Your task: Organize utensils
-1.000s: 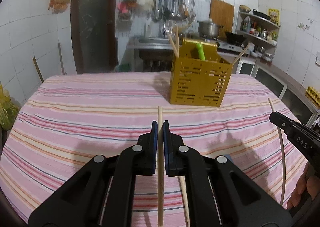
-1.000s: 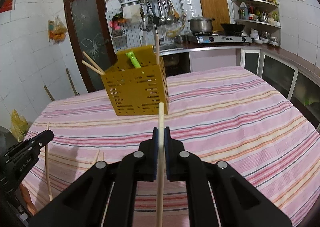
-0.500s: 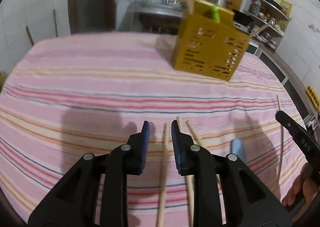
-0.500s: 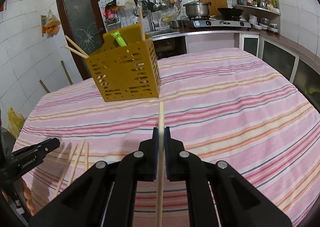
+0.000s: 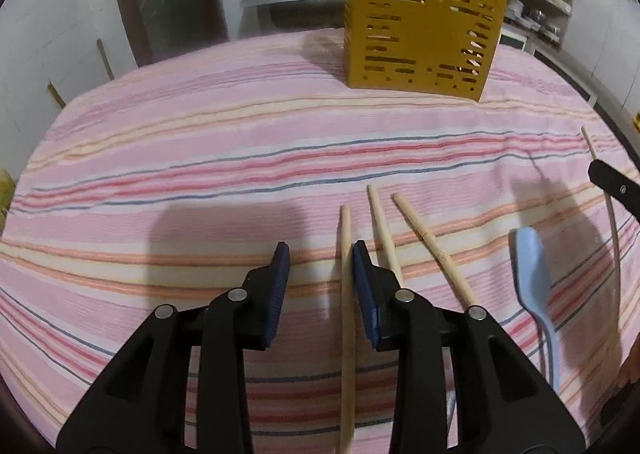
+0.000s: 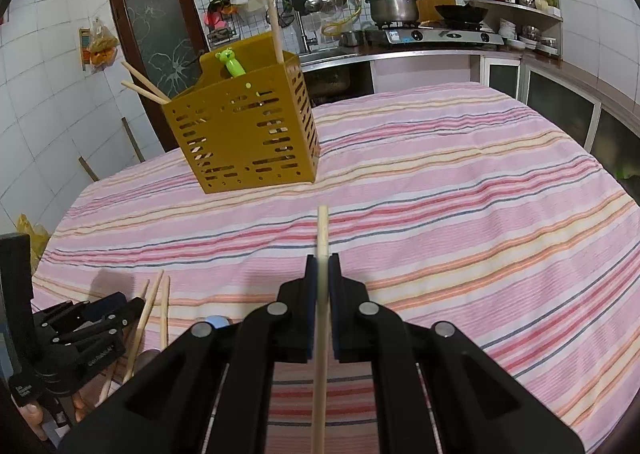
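My left gripper [image 5: 319,258] is low over the striped tablecloth [image 5: 200,154] and its jaws are opening. A wooden chopstick [image 5: 346,334] lies on the cloth between them, close to the right pad and not pressed. Two more chopsticks [image 5: 384,234] [image 5: 436,254] lie just to its right, then a pale blue spoon [image 5: 532,278]. My right gripper [image 6: 322,270] is shut on another chopstick [image 6: 322,230] that points at the yellow slotted utensil holder [image 6: 244,134]. The holder has chopsticks and a green frog-topped utensil [image 6: 230,62] in it.
The holder [image 5: 420,34] stands upright at the table's far side. One finger of the right gripper [image 5: 612,182] reaches in at the right edge. Behind the table are a door, a sink, a stove with a pot [image 6: 390,6] and shelves.
The left gripper sank toward the cloth and opened, and its chopstick now lies on the table. The right gripper dipped slightly, still shut on its chopstick.
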### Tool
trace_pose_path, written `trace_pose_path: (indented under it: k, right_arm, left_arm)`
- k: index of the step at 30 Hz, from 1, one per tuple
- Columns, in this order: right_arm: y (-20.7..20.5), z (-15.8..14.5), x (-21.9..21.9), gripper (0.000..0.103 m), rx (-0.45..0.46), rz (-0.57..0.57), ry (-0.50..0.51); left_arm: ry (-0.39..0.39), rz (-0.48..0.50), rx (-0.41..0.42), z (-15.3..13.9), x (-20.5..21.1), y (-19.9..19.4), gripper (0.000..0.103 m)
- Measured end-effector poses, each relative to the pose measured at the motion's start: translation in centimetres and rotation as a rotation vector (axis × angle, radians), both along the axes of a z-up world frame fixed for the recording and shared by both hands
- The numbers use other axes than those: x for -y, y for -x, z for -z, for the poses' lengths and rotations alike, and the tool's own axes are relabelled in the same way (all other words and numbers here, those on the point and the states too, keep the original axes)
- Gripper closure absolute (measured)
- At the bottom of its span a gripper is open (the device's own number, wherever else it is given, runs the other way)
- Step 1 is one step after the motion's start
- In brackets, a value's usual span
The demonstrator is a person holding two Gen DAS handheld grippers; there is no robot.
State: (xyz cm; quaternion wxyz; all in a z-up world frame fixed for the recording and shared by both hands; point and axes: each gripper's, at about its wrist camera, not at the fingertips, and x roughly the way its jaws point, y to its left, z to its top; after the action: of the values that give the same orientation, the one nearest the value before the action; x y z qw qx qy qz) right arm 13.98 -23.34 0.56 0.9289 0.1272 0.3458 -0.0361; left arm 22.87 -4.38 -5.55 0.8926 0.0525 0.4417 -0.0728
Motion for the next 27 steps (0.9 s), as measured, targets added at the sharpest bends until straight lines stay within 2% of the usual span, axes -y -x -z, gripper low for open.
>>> trace_pose_path:
  k: [4, 9, 12, 15, 19, 22, 26, 27]
  right_arm:
    - [0.0, -0.1, -0.3, 0.097, 0.002, -0.006, 0.006]
    - [0.0, -0.2, -0.4, 0.097, 0.004, -0.012, 0.000]
    - [0.1, 0.0, -0.3, 0.097, 0.001, -0.009, 0.000]
    - [0.0, 0.1, -0.1, 0.097, -0.004, -0.005, -0.006]
    - [0.0, 0.2, 0.0, 0.097, -0.005, -0.004, -0.008]
    - [0.0, 0.3, 0.0, 0.097, -0.005, 0.000, -0.008]
    - [0.0, 0.4, 0.1, 0.097, -0.012, 0.000, -0.008]
    - [0.0, 0.4, 0.0, 0.097, -0.013, 0.000, -0.006]
  left_arm:
    - [0.004, -0.003, -0.020, 0.1, 0.0, -0.5, 0.072]
    - [-0.051, 0.003, -0.038, -0.2, 1.2, -0.4, 0.074]
    - [0.005, -0.007, -0.043, -0.7, 0.6, -0.1, 0.071]
    - [0.003, -0.006, -0.020, -0.9, 0.1, 0.6, 0.069]
    - [-0.008, 0.018, -0.013, -0.8, -0.1, 1.4, 0.054]
    - [-0.020, 0.023, 0.027, -1.1, -0.4, 1.9, 0.049]
    - [0.033, 0.032, 0.055, -2.2, -1.6, 2.8, 0.032]
    - [0.043, 0.032, 0.054, -2.4, -1.7, 2.9, 0.032]
